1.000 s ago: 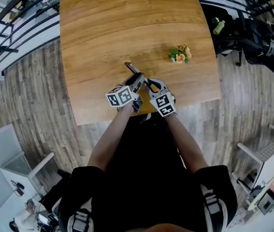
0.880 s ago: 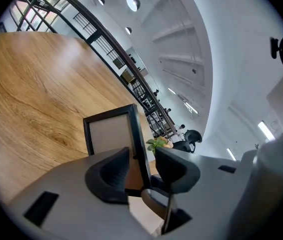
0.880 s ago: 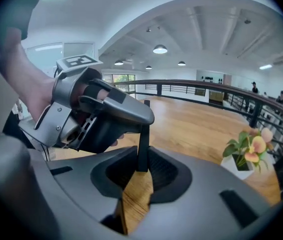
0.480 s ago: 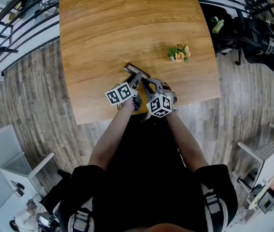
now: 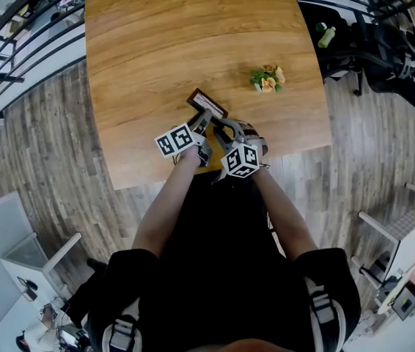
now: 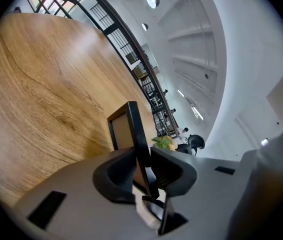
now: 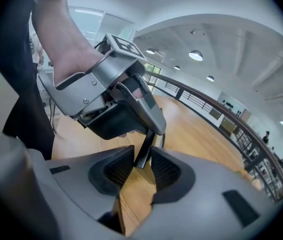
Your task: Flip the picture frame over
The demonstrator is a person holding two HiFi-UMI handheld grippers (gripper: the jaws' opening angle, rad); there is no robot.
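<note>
A black picture frame point(image 5: 206, 102) stands on edge near the front of the wooden table point(image 5: 178, 42). My left gripper point(image 5: 202, 123) is closing on it. In the left gripper view the frame point(image 6: 126, 129) runs upright between the pads, and the left gripper point(image 6: 142, 166) presses on its lower edge. My right gripper point(image 5: 221, 129) sits close beside it, and its jaws are opening. In the right gripper view the frame's dark edge point(image 7: 145, 151) hangs in the gap of the right gripper point(image 7: 142, 166), clear of both pads. The left gripper's body point(image 7: 121, 109) fills that view above.
A small bunch of orange flowers point(image 5: 267, 78) lies on the table to the right of the frame, also seen as flowers point(image 6: 162, 143) past it. The table's front edge is just under both grippers. Railings and dark chairs point(image 5: 383, 50) stand beyond the table.
The frame has turned from a thin edge to showing more of its dark side, leaning away. The right gripper has rolled, its marker cube now turned. Both hands stayed in place.
</note>
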